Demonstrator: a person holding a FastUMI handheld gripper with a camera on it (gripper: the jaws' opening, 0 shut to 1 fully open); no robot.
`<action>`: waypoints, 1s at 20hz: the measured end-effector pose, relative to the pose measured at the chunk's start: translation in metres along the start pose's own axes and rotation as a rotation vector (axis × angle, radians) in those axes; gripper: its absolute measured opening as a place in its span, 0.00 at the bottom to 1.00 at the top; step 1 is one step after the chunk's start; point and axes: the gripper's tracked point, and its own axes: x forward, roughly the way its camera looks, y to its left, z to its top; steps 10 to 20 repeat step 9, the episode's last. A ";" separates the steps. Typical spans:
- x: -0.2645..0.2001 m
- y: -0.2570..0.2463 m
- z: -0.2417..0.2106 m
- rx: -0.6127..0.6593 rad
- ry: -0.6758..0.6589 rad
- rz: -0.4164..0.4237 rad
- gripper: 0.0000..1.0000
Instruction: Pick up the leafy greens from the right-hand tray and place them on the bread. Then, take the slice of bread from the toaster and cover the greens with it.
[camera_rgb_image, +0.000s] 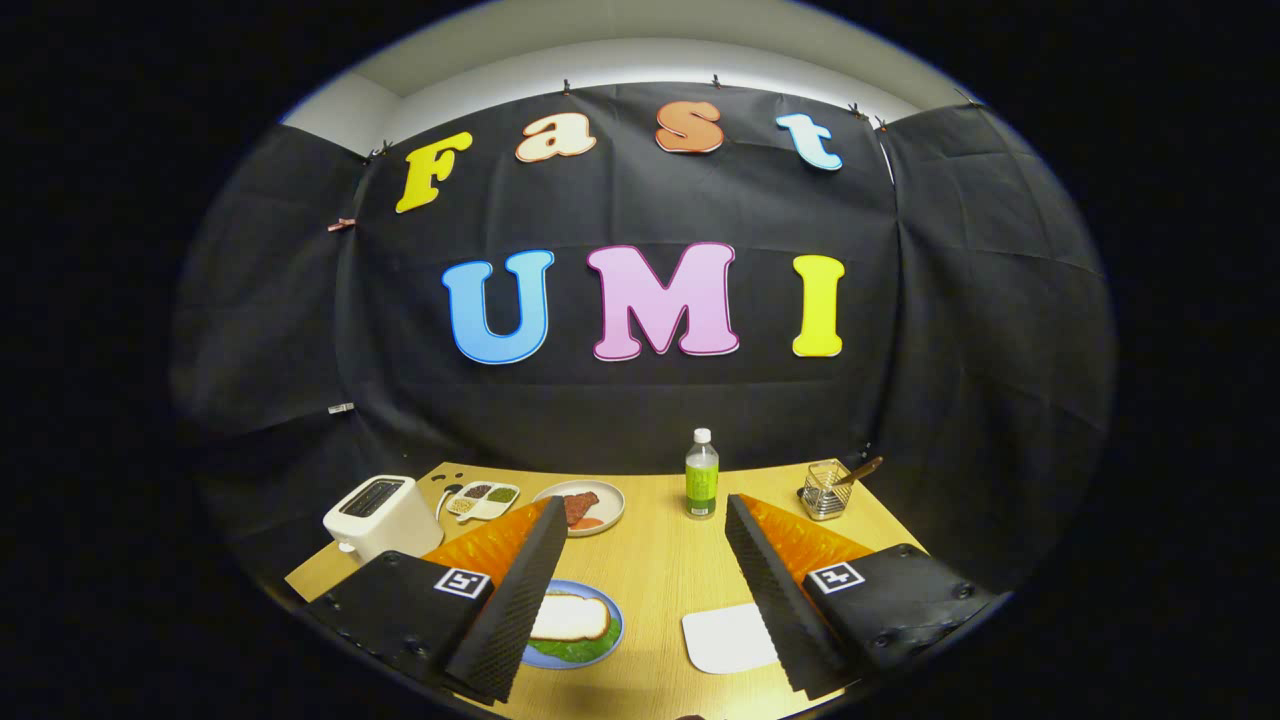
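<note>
Flanking bare table, the fingers (640, 560) gape wide; bottle (701, 473) beyond; toaster (381, 514) far left.

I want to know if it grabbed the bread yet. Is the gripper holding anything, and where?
Nothing is held. The gripper is open, its fingers spread wide above the table. The bread lies on the blue plate over the greens.

My gripper-mounted fisheye looks forward and slightly down from above the near edge of the light wooden table (660, 570), across it, facing the black cloth wall (640, 400).
</note>
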 end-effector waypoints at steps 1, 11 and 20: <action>-0.002 -0.006 -0.002 0.001 0.011 -0.010 0.99; -0.013 -0.026 0.015 0.019 0.009 -0.043 0.99; -0.013 -0.026 0.015 0.019 0.009 -0.043 0.99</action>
